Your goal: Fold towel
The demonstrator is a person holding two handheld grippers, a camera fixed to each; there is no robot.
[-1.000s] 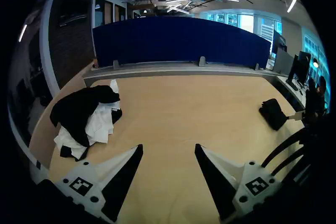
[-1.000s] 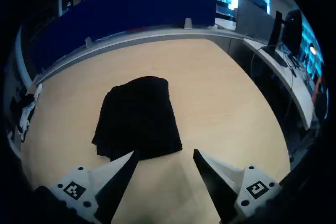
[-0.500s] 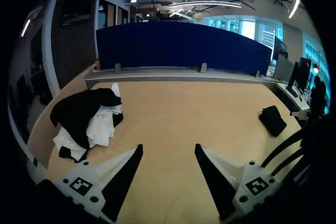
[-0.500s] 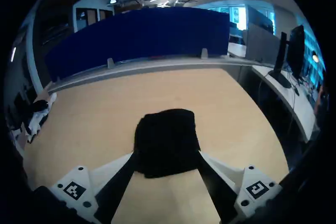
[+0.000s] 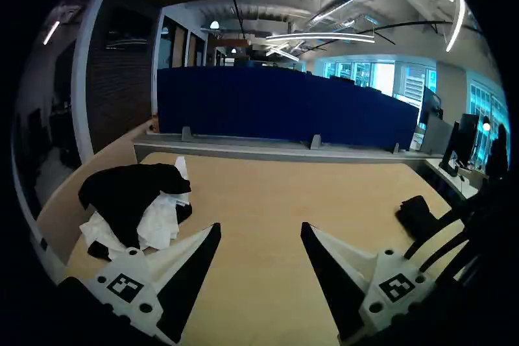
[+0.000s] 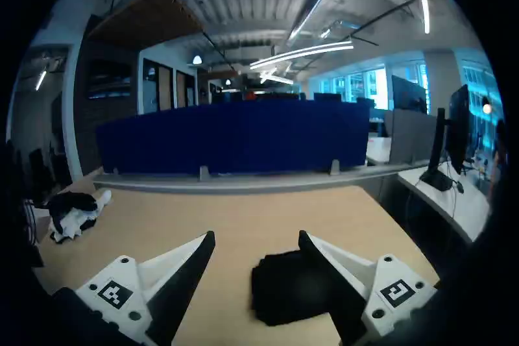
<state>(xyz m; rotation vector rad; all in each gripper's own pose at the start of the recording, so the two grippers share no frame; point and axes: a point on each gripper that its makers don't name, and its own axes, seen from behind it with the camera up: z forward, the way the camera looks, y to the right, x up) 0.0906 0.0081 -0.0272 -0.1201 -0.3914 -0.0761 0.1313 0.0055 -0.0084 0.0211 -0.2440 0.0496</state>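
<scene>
— Status of the left gripper?
— The left gripper (image 5: 259,242) is hovering over the wooden table (image 5: 272,203). Its two fingers are spread wide apart and are gripping nothing.
— And the other one?
— The right gripper (image 6: 256,237) is likewise hanging released, with its fingers parted and nothing pinched between them.
— Where is the towel lying?
— The folded black towel (image 6: 285,287) is lying flat on the table, low between the right gripper's fingers and partly tucked behind one of them. Whether that finger is touching the cloth, I cannot tell. In the left gripper view the towel is sitting far off toward the table's right edge, well apart from that gripper.
— Anything else on the surface?
— A heap of black and white cloths (image 5: 133,206) is slumping near the table's left end, just beyond one finger of the left gripper as that view shows it.
— Surroundings?
— A blue partition (image 5: 285,109) is running along the table's far edge. A monitor (image 6: 454,132) is standing on a neighbouring desk to the right.
</scene>
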